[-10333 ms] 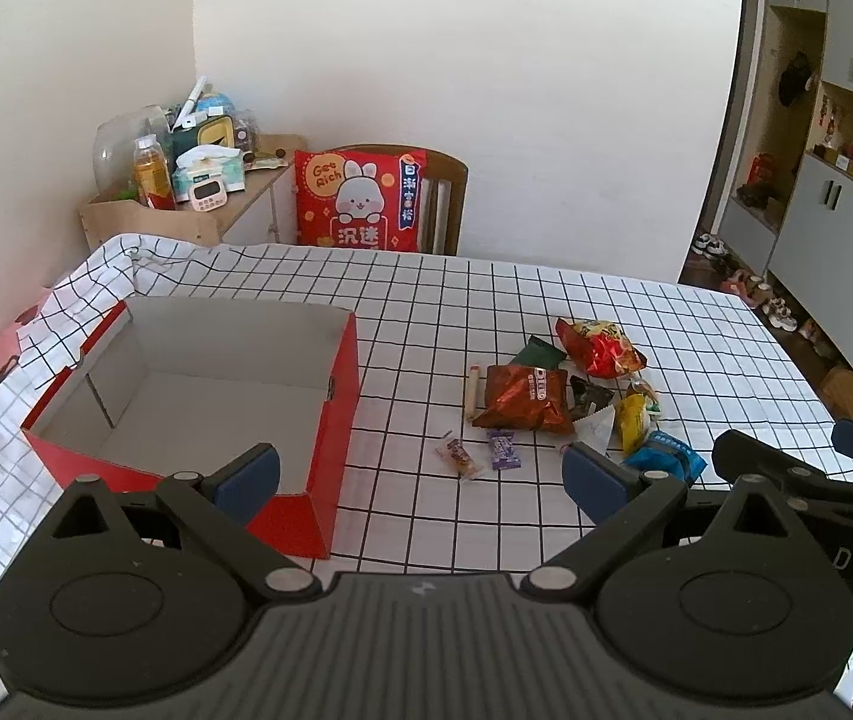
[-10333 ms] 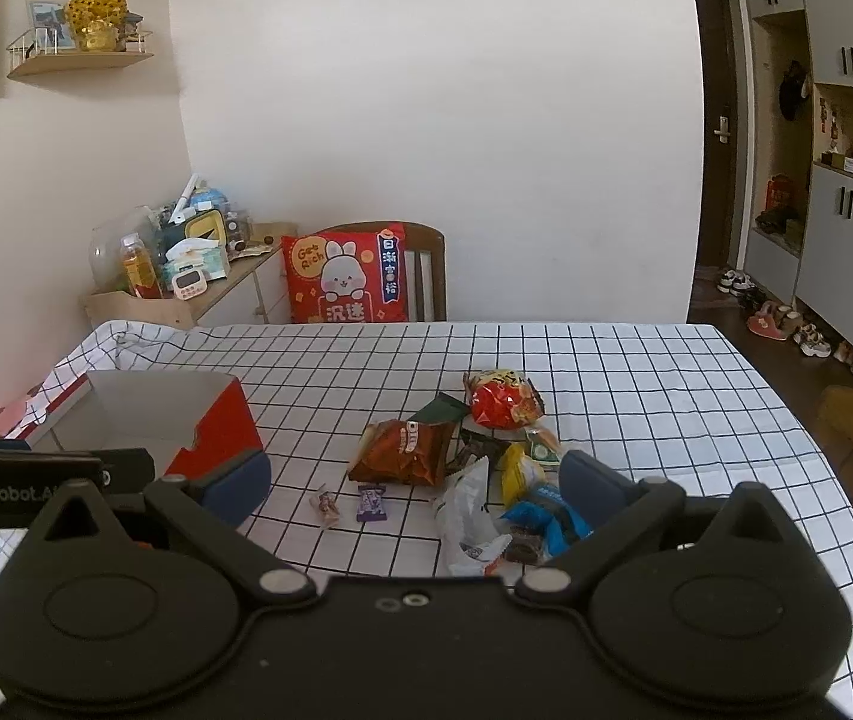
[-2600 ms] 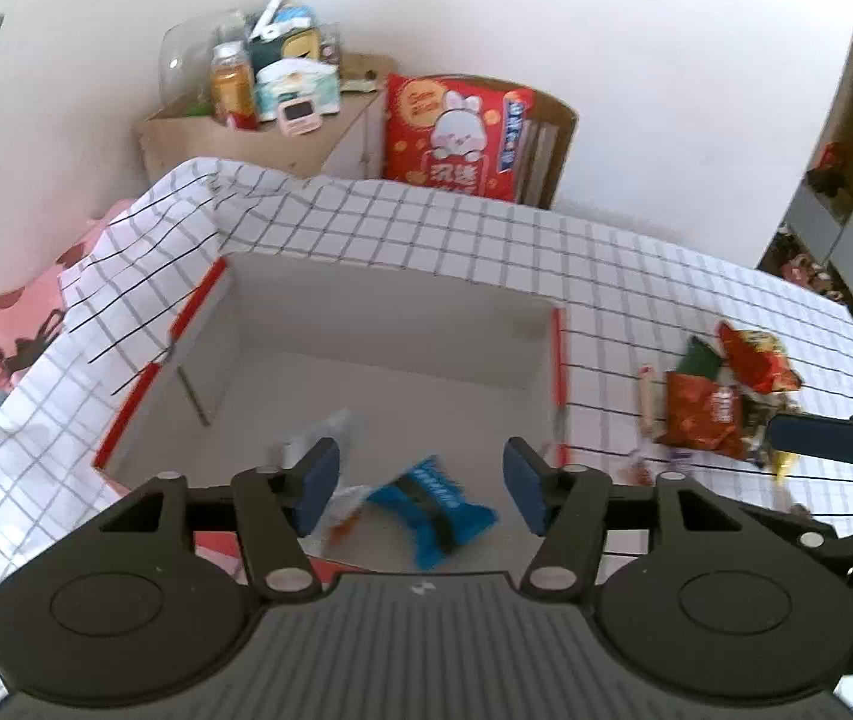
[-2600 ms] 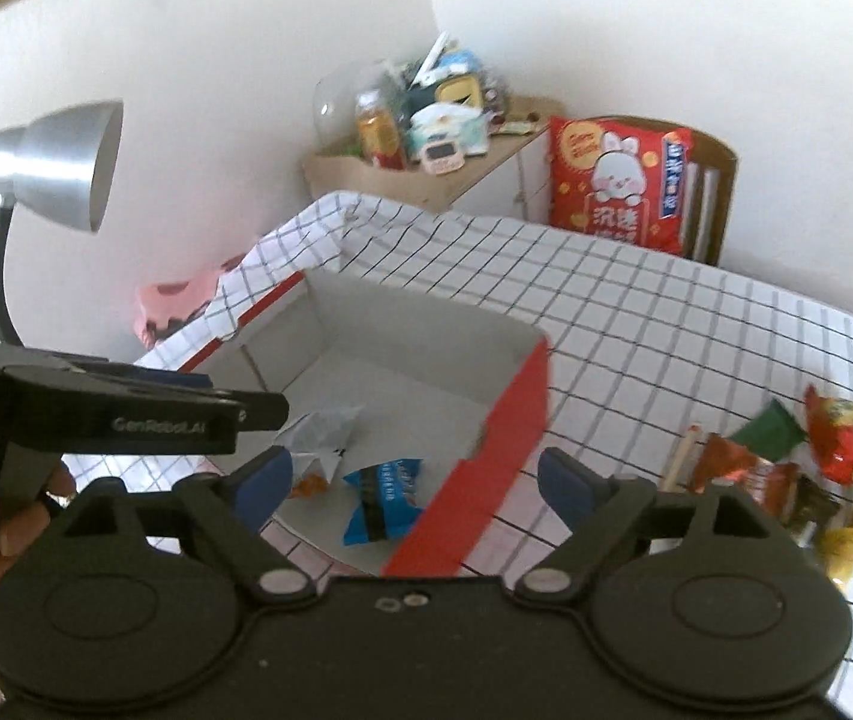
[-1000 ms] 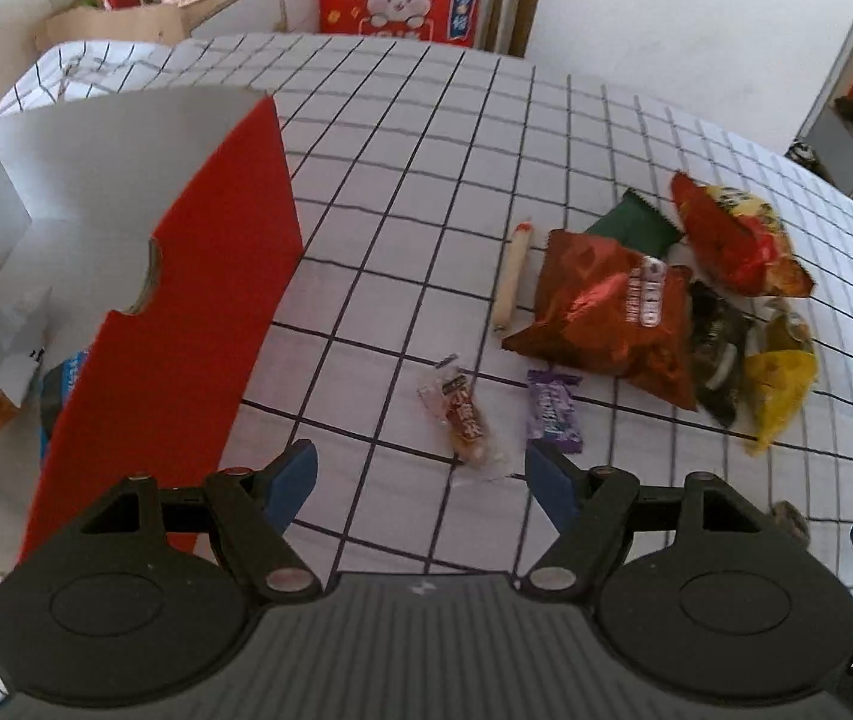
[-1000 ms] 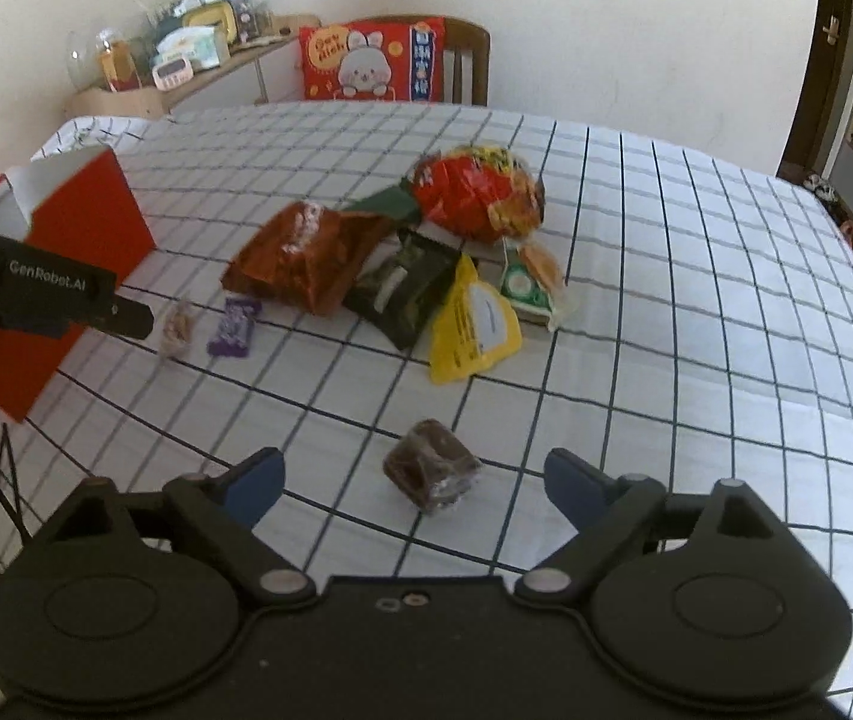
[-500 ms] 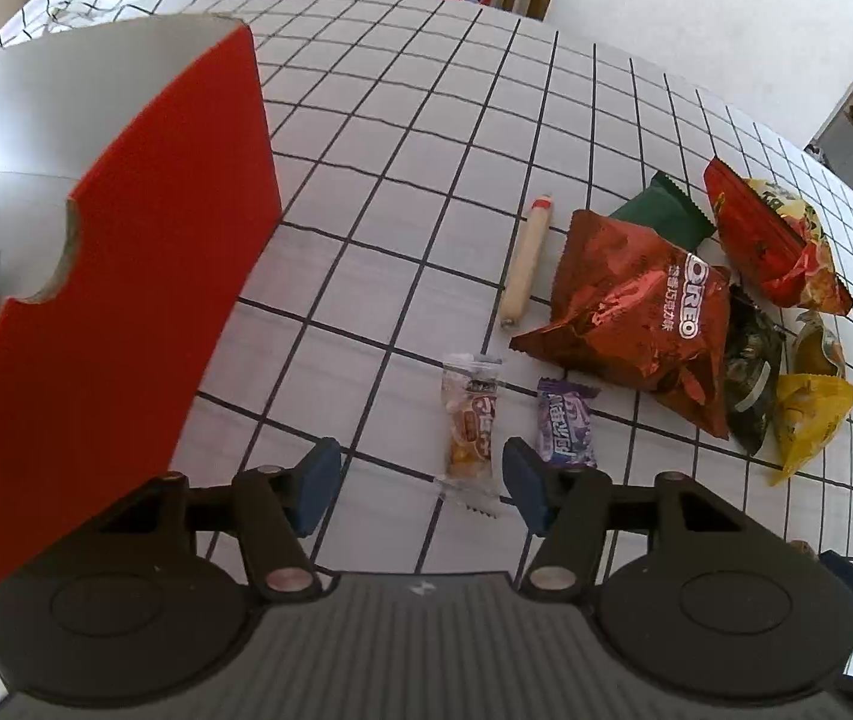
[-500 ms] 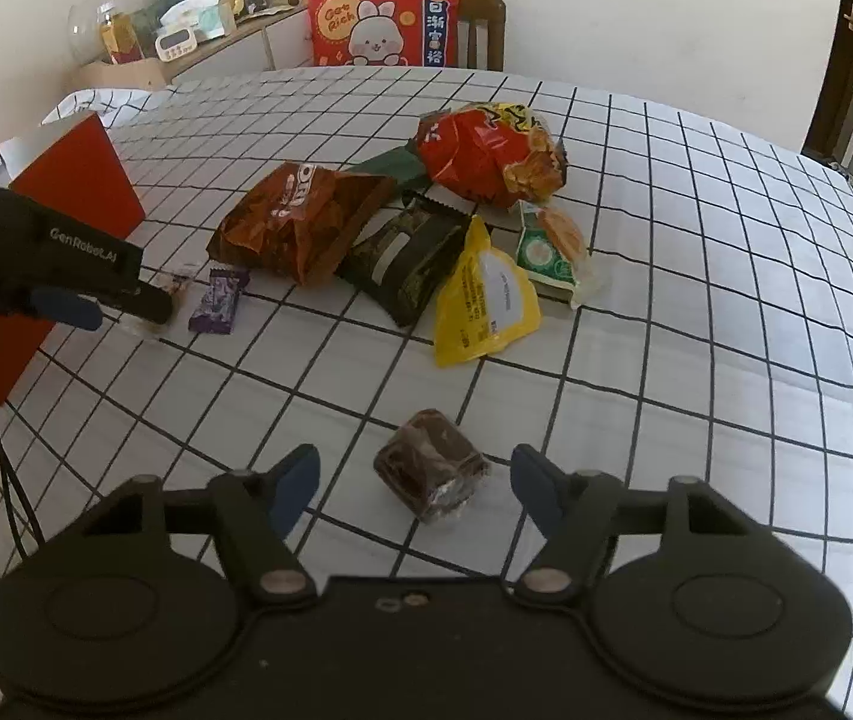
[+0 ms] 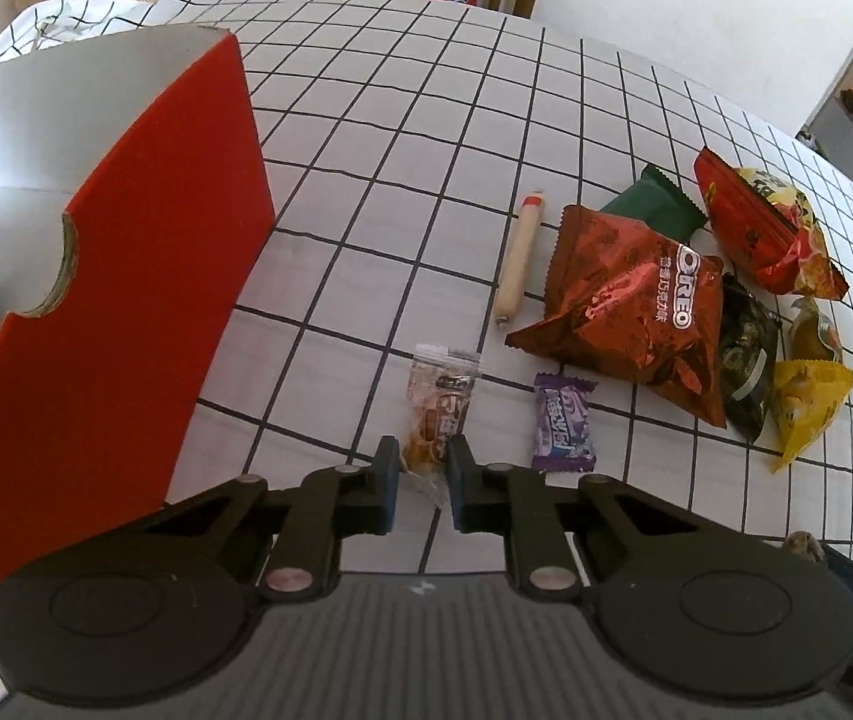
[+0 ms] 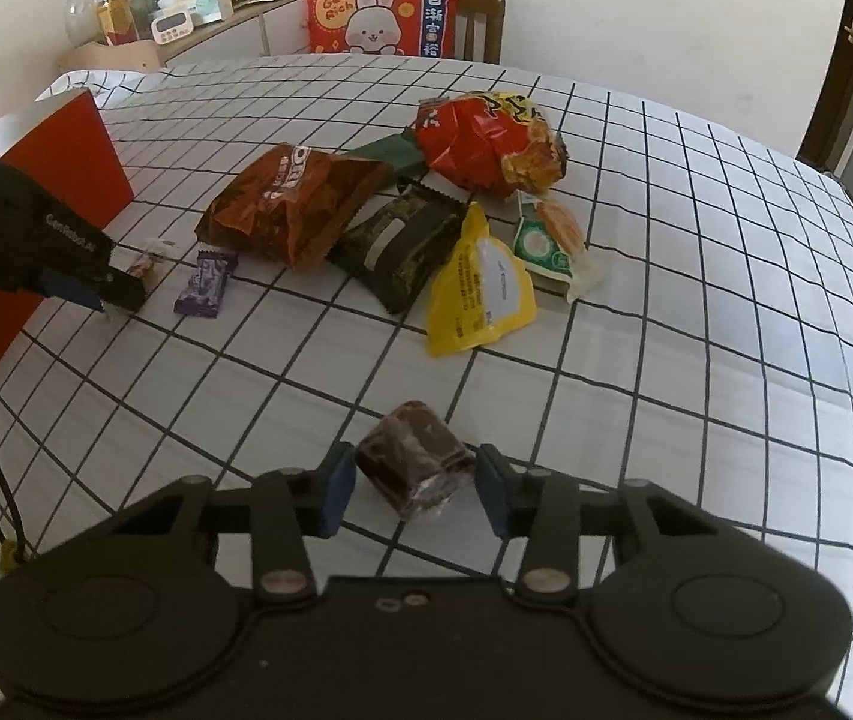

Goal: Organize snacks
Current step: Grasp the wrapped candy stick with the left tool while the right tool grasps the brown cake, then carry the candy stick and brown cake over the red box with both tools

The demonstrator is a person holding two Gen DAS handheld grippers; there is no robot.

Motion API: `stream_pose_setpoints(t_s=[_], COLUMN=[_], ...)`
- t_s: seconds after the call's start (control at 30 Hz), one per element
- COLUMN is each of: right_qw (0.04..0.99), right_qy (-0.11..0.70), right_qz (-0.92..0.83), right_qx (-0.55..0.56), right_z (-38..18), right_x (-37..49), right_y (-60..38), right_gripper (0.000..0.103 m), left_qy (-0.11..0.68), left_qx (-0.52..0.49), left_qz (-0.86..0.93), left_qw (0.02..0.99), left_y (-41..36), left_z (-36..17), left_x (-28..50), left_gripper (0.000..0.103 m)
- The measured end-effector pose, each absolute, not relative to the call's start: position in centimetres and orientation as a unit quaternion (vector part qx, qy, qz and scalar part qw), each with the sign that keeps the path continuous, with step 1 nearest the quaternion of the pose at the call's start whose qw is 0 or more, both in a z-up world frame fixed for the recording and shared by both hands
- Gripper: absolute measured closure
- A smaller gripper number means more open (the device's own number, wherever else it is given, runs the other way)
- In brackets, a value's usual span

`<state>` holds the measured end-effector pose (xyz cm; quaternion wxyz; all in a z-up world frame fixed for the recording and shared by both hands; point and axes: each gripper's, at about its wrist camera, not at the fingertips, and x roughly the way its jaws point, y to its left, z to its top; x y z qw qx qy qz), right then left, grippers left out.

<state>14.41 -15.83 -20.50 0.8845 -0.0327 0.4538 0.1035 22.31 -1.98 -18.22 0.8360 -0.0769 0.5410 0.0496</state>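
Observation:
My left gripper (image 9: pixel 422 480) is closing, and its pads press the near end of a small clear-wrapped snack (image 9: pixel 441 405) lying on the checked tablecloth (image 9: pixel 366 120). In the right wrist view my right gripper (image 10: pixel 414 492) is closing too, its blue pads touching both sides of a brown wrapped cake (image 10: pixel 411 456) on the cloth. The red box (image 9: pixel 126 300) stands just left of the left gripper, silver wrappers showing inside. A purple candy (image 9: pixel 564 423) lies right of the held snack.
A heap of snacks lies beyond: a brown Oreo bag (image 9: pixel 630 306), a sausage stick (image 9: pixel 516 264), green (image 9: pixel 660 210), red (image 9: pixel 762 222), dark (image 10: pixel 402 240) and yellow (image 10: pixel 480 288) packets. A chair with a red cushion (image 10: pixel 381 18) stands at the far table edge.
Both pairs of jaws have narrowed from wide apart onto their snacks. The left gripper has sunk closer to the cloth; the right has barely moved.

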Motion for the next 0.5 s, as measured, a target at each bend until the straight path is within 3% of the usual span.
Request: stream_pose_setpoints(t_s=[0.5], right_qw=[0.886], right_qy=[0.447], right_qz=[0.125], right_qx=[0.005], right_z=[-15.8], right_x=[11.2], right_y=[-14.5], right_gripper=[0.061], left_qy=[0.525], left_qx=[-0.072], left_qz=[0.018], left_qw=[0.848], left_y=[-0.9], left_z=[-12.7], left_x=[18.1], left_gripper=[0.087])
